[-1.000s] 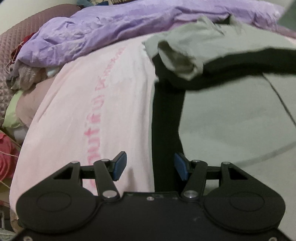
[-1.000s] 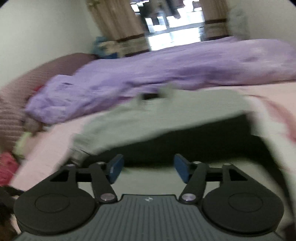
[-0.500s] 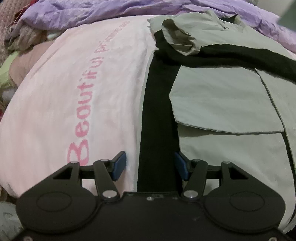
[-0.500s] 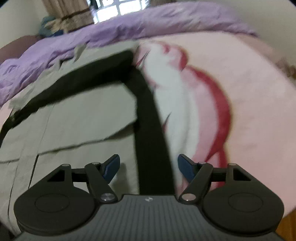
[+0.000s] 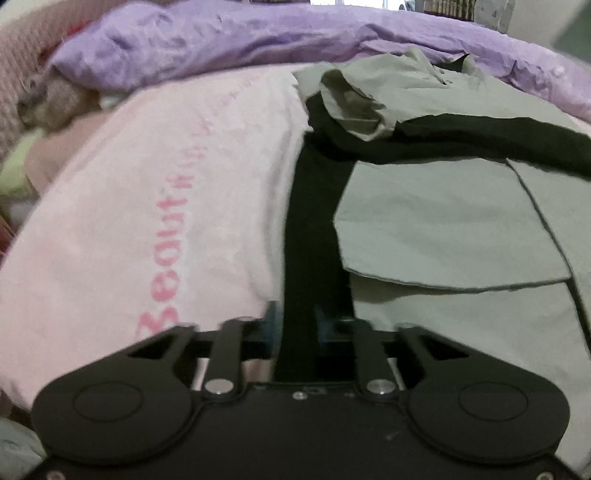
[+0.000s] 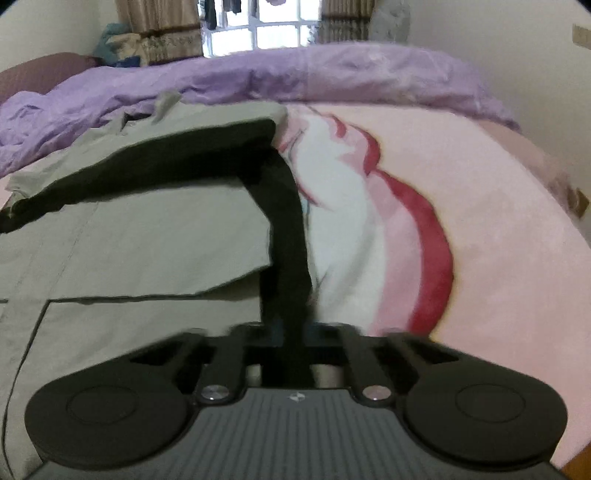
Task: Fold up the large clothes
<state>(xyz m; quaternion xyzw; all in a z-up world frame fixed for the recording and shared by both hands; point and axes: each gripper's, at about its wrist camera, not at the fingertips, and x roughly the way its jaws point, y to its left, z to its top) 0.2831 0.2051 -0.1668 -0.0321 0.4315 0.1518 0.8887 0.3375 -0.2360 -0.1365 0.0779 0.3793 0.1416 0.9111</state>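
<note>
A large grey-green garment (image 5: 443, 229) with black side panels lies flat on a pink blanket (image 5: 147, 192). Its sleeves are folded inward over the body. It also shows in the right wrist view (image 6: 147, 236). My left gripper (image 5: 295, 325) is shut on the garment's black left edge strip (image 5: 314, 221) near the hem. My right gripper (image 6: 291, 332) is shut on the black right edge strip (image 6: 288, 236) near the hem. A rolled sleeve cuff (image 5: 354, 107) lies at the far left shoulder.
A crumpled purple duvet (image 5: 258, 40) lies along the far side of the bed, also in the right wrist view (image 6: 295, 77). Piled clothes (image 5: 48, 99) sit at the far left. The pink blanket (image 6: 480, 221) has a red and white print. A window (image 6: 258, 26) is behind.
Both grippers were open half a second ago with the black edge strips between their fingers. Now both have closed on those strips. The garment lies as before.
</note>
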